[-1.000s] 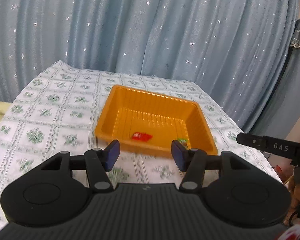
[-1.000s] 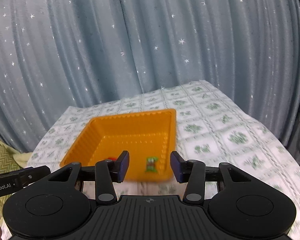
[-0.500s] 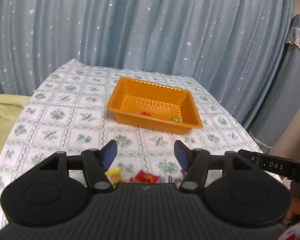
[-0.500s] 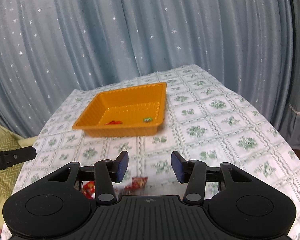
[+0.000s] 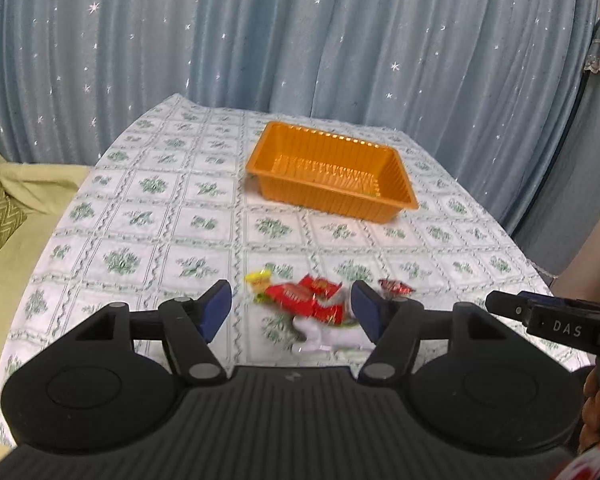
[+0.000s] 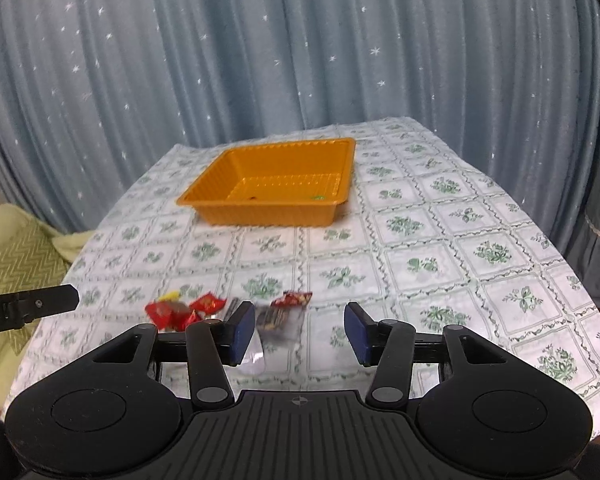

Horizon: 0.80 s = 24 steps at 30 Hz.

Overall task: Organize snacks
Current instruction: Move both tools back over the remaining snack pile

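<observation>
An orange tray (image 5: 396,200) (image 6: 260,216) stands at the far middle of the table; a green bit (image 6: 318,197) and a dark bit lie inside. Several small snack packets lie near the front edge: red ones (image 5: 300,294) (image 6: 168,312), a yellow-topped one (image 5: 258,278), a red one further right (image 5: 396,287) (image 6: 292,299), a clear packet with dark contents (image 6: 278,318) and a white one (image 5: 332,336). My left gripper (image 5: 290,314) is open and empty, just short of the red packets. My right gripper (image 6: 300,332) is open and empty, with the clear packet by its left finger.
The table has a white cloth with green flowers (image 6: 440,248). A blue starred curtain (image 5: 300,40) hangs behind it. A green-yellow cushion (image 6: 12,248) lies off the left edge. The other gripper's finger shows at each view's side (image 5: 548,320) (image 6: 28,306).
Both grippers have pulled back from the tray toward the table's front edge. The snack packets have come into view between the fingers. Both stayed open.
</observation>
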Motion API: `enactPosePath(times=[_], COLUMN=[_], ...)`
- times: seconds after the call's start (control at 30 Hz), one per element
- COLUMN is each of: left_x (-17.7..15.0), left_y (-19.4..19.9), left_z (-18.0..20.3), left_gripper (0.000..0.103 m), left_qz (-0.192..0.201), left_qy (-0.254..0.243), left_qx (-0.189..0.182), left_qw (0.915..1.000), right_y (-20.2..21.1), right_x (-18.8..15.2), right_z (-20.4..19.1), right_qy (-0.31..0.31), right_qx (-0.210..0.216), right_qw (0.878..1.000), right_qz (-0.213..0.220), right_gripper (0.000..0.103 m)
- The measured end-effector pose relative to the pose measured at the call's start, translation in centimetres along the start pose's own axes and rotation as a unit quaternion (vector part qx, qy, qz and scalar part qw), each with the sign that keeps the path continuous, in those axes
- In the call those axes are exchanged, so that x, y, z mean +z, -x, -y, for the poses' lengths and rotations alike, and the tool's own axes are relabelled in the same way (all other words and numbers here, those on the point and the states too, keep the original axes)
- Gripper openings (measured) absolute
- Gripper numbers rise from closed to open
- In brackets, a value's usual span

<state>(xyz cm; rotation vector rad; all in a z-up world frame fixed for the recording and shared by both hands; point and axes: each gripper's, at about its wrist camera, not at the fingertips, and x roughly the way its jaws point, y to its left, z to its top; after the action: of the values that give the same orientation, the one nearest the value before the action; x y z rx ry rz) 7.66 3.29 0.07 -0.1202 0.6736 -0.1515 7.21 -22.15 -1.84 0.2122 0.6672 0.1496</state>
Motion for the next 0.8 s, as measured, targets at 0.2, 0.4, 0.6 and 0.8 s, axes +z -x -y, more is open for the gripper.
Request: enactPosePath(times=[0.2, 0.4, 0.6, 0.8], left_x=[-0.8, -1.0, -0.9, -0.7], left_y=[0.1, -0.5, -1.7, -3.4], left_z=[-0.7, -0.7, -1.0, -1.3], left_gripper=[0.063, 0.064, 0.065, 0.066], left_qz=[-0.010, -0.019, -0.035, -0.062], left_qy=[0.002, -0.009, -0.033, -0.084], left_qx=[0.007, 0.006, 0.002, -0.005], left_qw=[0.9999, 0.9998, 0.9988, 0.9945], right_y=[0.0, -0.6, -2.6, -5.1], right_x=[-0.8, -1.2, -1.9, -2.6], right_z=[-0.5, -0.9, -2.4, -4.3], right_qy=[0.008, 0.023, 0.095, 0.216], right_qx=[0.009, 0.018, 0.042, 0.075], right_qw=[1.000, 0.999, 0.993, 0.970], right_qz=[-0.013, -0.026, -0.055, -0.079], right_gripper=[0.053, 0.057, 0.059, 0.060])
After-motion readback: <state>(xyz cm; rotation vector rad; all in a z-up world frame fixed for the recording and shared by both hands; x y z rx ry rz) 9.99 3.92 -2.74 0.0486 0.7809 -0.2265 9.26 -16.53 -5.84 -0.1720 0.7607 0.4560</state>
